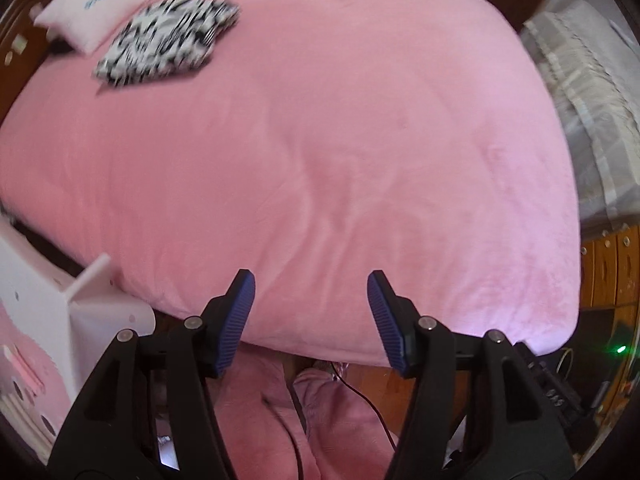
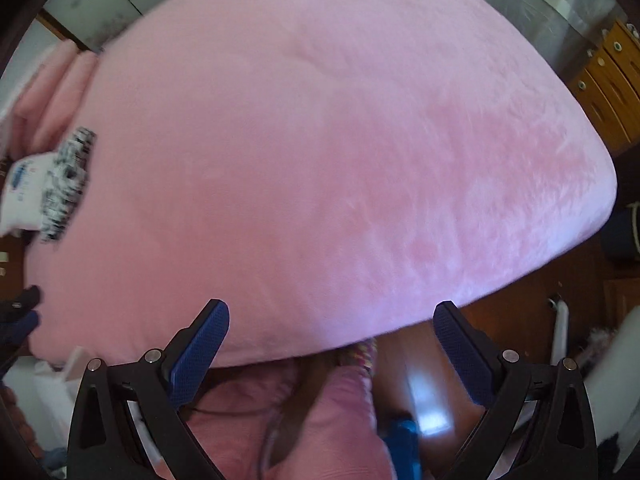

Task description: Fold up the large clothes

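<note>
Over the near edge of the wide bed covered in plush pink fleece, both tools hang pointing steeply down with nothing between their blue ribbed pads. The left tool stands partly spread, its jaws clear of the cover; the right tool is spread as wide as it goes, equally empty. The only garment in sight, a black-and-white patterned piece of clothing, lies already folded into a compact stack at the far corner of the bed, touching a small white cushion with a blue print; the right wrist view shows the same pair at its left edge. Between them and the tools the bed is bare. My reading is that one fold is finished and set aside, and the step in hand is a transition: fetching the next large garment. None shows on the bed, so the next move calls for finding one, possibly off to the side or below the bed's edge, then pinching it with both tools and spreading it flat on the open pink surface.
</note>
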The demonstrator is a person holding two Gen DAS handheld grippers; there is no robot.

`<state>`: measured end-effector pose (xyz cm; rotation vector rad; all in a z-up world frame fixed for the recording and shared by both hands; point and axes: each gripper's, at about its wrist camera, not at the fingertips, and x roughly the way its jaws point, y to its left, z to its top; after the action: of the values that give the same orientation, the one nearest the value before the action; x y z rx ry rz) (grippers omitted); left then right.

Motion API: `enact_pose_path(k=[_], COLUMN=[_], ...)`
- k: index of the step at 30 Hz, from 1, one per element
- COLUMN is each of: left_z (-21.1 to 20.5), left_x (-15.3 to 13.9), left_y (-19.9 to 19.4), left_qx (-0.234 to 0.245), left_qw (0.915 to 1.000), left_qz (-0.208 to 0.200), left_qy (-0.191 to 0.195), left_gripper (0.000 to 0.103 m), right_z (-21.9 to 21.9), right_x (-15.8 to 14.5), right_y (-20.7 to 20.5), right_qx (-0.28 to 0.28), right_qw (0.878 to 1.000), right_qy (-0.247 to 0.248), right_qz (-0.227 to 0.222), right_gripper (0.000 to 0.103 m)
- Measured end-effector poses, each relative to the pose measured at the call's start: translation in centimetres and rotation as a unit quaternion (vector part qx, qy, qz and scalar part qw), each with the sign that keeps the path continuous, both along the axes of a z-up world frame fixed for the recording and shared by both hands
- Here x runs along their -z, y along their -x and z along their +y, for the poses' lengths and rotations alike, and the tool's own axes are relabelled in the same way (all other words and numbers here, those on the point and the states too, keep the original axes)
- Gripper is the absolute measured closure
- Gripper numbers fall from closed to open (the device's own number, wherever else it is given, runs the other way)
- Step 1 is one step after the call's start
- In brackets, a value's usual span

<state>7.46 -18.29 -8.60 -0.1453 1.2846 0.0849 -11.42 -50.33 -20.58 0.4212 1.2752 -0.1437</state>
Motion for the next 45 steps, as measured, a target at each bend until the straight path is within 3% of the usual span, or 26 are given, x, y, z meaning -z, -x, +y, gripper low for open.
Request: enact_pose_path(k=[2,4,8,12,18,27,37,45], left_z=[-1.4,-1.8,-2.5,-2.5,-2.3,-1.8,-2.8,-3.3], left_x=[-2.6,-4.6,-8.6,-10.9,-12.3,-13.1,-13.2,-12.8], left_y=[0.0,-0.5,0.3,1.7,5.2,7.1,7.7,7.0], left_qx=[0.012,0.011,0.011,0.016,0.029,0.035,0.056,0.061], left_qw=[0.9997,0.9993,0.9968,0.9955,0.9938,0.9917,0.9884,0.9897], left_qz=[-0.019,-0.035,-0.076,-0.092,-0.107,-0.117,-0.123,-0.113], left_qy=[-0.003,0.002,0.022,0.016,-0.009,-0.041,-0.069,-0.063], left_gripper=[0.047,0.046,0.040,0.039,0.038,0.033,0.025,0.018], right_z=[3.7,4.9,6.3,7.3,9.7,14.6,14.2,14.1], right_x=[-2.9,-5.9,-10.3,-13.7,-15.1,-15.6,-15.6,-15.6], right_y=[-3.1,-4.4,-5.0,-5.2,-3.6,-2.0,-1.9,-2.1], right_qx=[-0.015,-0.050,-0.105,-0.121,-0.095,-0.131,-0.130,-0.132], right_qw=[0.999,0.996,0.984,0.983,0.990,0.979,0.980,0.978], right_qy=[0.016,0.071,0.127,0.111,0.081,0.115,0.103,0.109], right_qz=[-0.023,-0.035,-0.069,-0.080,-0.058,-0.102,-0.113,-0.118], right_gripper=[0.000,0.000,0.000,0.000,0.000,0.000,0.000,0.000])
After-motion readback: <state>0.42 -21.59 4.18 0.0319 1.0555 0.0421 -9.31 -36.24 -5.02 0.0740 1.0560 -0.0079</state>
